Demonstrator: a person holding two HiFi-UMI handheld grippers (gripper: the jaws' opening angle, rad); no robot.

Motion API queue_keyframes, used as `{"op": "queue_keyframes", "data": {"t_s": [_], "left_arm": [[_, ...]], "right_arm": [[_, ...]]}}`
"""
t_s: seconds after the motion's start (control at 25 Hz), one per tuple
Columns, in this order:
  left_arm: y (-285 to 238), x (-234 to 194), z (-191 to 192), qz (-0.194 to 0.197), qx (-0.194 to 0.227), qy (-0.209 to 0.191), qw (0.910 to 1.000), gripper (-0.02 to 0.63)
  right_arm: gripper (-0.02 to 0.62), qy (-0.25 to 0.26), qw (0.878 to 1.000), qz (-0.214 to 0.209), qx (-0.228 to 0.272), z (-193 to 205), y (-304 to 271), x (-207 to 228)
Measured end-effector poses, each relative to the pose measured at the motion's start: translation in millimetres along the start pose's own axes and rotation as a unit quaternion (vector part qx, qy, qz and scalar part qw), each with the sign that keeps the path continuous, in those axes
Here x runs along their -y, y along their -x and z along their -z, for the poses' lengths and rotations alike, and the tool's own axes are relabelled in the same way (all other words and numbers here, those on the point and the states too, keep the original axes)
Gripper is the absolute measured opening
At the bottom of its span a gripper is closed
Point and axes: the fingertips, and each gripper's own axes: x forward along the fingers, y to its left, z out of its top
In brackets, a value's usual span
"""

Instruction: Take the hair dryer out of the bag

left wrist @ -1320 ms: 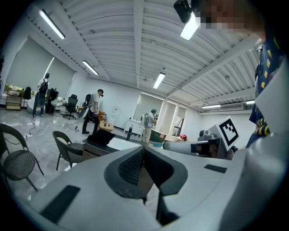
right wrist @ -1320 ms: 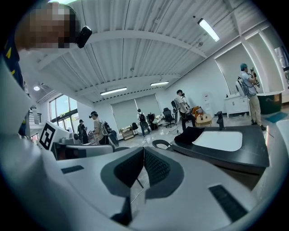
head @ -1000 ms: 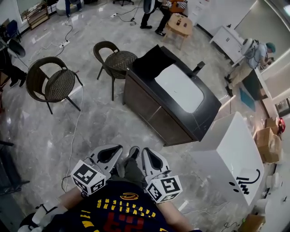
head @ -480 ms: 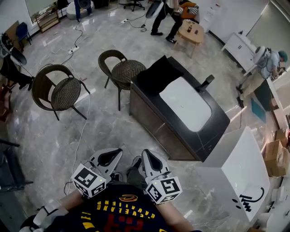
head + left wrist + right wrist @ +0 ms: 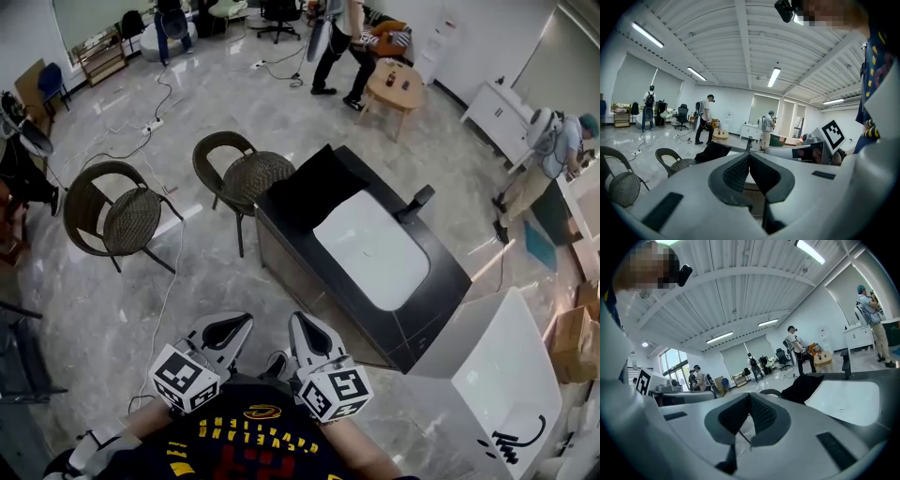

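Left gripper [image 5: 244, 321] and right gripper [image 5: 293, 319] are held side by side low in front of the person's chest, both pointing out toward a dark table [image 5: 298, 270]. They are near each other but apart.

Left gripper view: jaws pressed together, nothing between them. Right gripper view: same, jaws together and empty.

The bag [image 5: 305, 186] is black and lies slumped on the far end of the table, at the edge of a white panel [image 5: 373, 251] set into the top. It is well apart from both grippers. The hair dryer can't be made out in any view.

A small black post [image 5: 416, 202] stands upright at the table's far side, beside the panel.

Two dark wicker chairs – one [image 5: 120, 211] to the left, one [image 5: 240, 174] just beside the bag end of the table – stand on a glossy grey floor [image 5: 141, 300]. A white cabinet [image 5: 487, 370] sits just beside the table's near right corner.
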Motion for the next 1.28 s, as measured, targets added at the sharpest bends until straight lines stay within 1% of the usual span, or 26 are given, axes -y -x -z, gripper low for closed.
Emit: {"op": "queue_keyframes", "data": {"t_s": [0.16, 0.36, 0.56, 0.72, 0.84, 1.0, 1.12, 1.28], "left_arm": [[-12.6, -4.2, -5.4, -0.008, -0.004, -0.003, 1.0, 0.003], [-22.9, -9.7, -6.8, -0.012, -0.007, -0.005, 0.9999, 0.003], [-23.7, -22.6, -6.7, -0.024, -0.008, 0.009, 0.9996, 0.003], [-29.7, -33.8, -11.1, -0.019, -0.005, 0.011, 0.9997, 0.003], [-39.0, -48.0, -13.4, -0.018, -0.002, 0.022, 0.9996, 0.003], [-58.8, -65.9, -11.9, -0.001, -0.012, 0.039, 0.9992, 0.003], [-77.1, -81.8, -15.3, 0.02, -0.018, 0.035, 0.999, 0.003], [-99.3, -105.3, -32.4, 0.033, -0.013, 0.024, 0.9991, 0.003]], "right_arm": [[0.009, -0.003, 1.0, -0.007, 0.003, -9.4, -7.2, 11.7], [0.009, -0.011, 1.0, -0.013, 0.0, -8.8, -16.1, 20.0], [0.009, -0.014, 1.0, -0.013, -0.012, -8.5, -25.9, 24.8], [0.009, -0.008, 1.0, -0.012, -0.016, -12.5, -38.5, 25.2], [0.009, -0.009, 1.0, 0.0, -0.016, -18.6, -47.2, 36.7], [0.009, -0.014, 0.999, 0.022, -0.023, -20.5, -62.3, 53.5], [0.009, -0.015, 0.999, 0.034, -0.024, -23.7, -84.0, 64.7], [0.009, -0.009, 0.999, 0.051, -0.013, -39.4, -107.0, 79.5]]}}
